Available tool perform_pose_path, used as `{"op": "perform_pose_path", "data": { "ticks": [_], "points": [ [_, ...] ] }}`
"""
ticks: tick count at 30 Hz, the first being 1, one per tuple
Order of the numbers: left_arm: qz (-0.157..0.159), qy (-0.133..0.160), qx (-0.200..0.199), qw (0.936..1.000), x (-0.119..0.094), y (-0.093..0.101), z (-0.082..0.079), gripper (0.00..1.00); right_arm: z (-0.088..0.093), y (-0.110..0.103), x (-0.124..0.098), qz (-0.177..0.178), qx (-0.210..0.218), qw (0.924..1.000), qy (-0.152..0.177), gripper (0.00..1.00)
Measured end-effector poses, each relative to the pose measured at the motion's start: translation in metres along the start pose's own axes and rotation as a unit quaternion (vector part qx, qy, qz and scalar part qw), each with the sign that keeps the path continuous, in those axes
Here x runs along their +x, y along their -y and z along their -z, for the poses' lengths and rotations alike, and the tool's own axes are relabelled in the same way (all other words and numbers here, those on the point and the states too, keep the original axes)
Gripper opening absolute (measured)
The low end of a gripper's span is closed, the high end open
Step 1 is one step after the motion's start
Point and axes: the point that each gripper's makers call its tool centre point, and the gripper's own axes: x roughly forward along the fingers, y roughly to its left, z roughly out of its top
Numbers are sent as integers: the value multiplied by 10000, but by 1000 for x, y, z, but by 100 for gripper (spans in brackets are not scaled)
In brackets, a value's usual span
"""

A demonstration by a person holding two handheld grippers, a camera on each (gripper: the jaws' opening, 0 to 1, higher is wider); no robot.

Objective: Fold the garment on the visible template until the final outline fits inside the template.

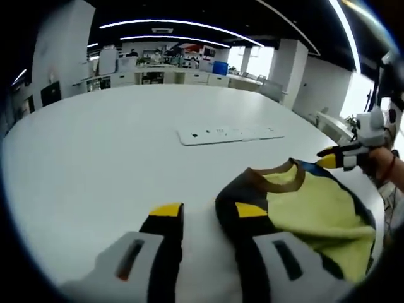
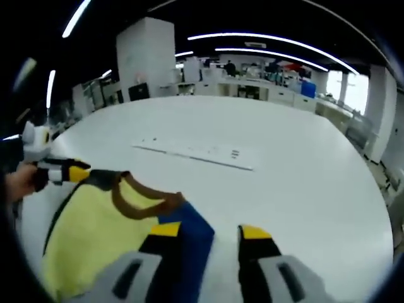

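The garment (image 1: pixel 315 211) is a yellow top with a brown collar (image 1: pixel 278 180), a dark shoulder and a blue shoulder (image 2: pixel 192 237), lying bunched on the white table (image 1: pixel 113 158). In the left gripper view my left gripper (image 1: pixel 209 210) stands open at the dark shoulder, whose edge reaches just inside its right jaw. My right gripper (image 2: pixel 210 231) is open at the blue shoulder, with that fabric's edge between its jaws. The right gripper (image 1: pixel 341 158) also comes in from the right, and the left gripper (image 2: pixel 63 172) from the left, each held in a hand.
A flat white strip (image 1: pixel 227 134) lies on the table beyond the garment, also seen as the strip (image 2: pixel 196 153). Desks, pillars and windows stand far behind the table. The round table edge (image 2: pixel 372 183) curves off to the right.
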Motion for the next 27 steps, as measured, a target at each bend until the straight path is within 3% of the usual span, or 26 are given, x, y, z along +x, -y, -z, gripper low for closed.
{"op": "perform_pose_path", "data": {
  "ticks": [3, 6, 8, 15, 19, 25, 27],
  "points": [
    [1, -35, 19, 10000, -6, -1, 0, 42, -10, -13, -6, -299, 65, 9994, 144, 51],
    [-95, -17, 65, 9999, -13, 0, 2, 61, -11, -27, -15, -618, 3, 9980, 141, 63],
    [-94, -16, 32, 9999, -22, 3, 4, 69, -11, -33, -22, -742, 34, 9972, 122, 65],
    [244, 105, 42, 9996, -43, 16, 8, 76, -13, -59, -48, -1279, -51, 9914, 255, 85],
    [408, -3, 322, 9986, -62, 29, 17, 77, -8, -80, -69, -1775, -132, 9836, 298, 93],
    [644, 94, 370, 9972, -90, 43, 22, 81, 16, -100, -100, -2188, -435, 9747, 106, 100],
    [762, 172, 178, 9968, -101, 49, 22, 81, 28, -106, -112, -2284, -554, 9720, 26, 100]
  ]
}}
